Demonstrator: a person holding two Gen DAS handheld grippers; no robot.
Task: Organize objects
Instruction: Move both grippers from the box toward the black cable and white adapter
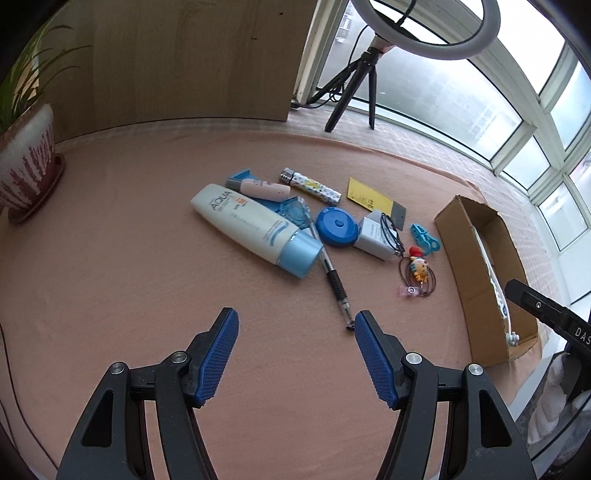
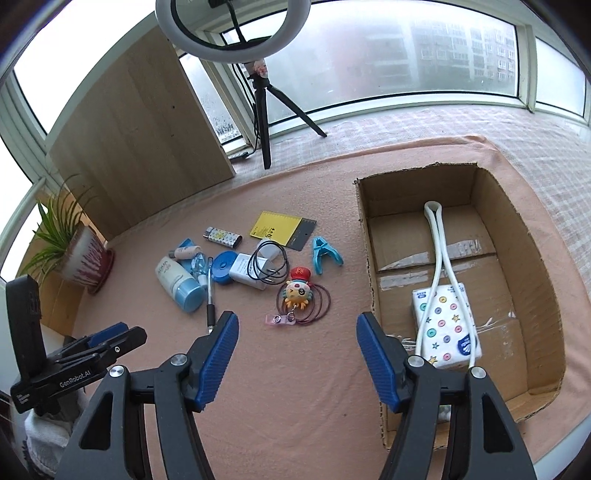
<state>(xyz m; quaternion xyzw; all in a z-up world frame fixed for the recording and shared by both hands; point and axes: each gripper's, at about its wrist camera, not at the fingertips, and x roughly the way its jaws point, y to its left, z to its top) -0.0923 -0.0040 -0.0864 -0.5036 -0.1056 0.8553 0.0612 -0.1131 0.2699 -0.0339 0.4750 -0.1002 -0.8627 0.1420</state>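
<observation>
Your left gripper (image 1: pixel 295 321) and right gripper (image 2: pixel 295 321) hover with jaws wide and empty; the cardboard box (image 2: pixel 480 192) sits at two o'clock of the clutter.

Bystanders along the window side

A potted plant (image 1: pixel 26 147) stands at the pink cloth's (image 1: pixel 110 277) far left corner, beside a wooden board (image 1: pixel 177 59); a ring light (image 2: pixel 232 26) on its tripod (image 2: pixel 266 110) stands beyond the far edge.

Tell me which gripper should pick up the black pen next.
Probably the left gripper: open and empty, with the black pen tip beside its right-hand finger. The right gripper, also open and empty, sits nearer the cardboard box, pen off to its left.
</observation>
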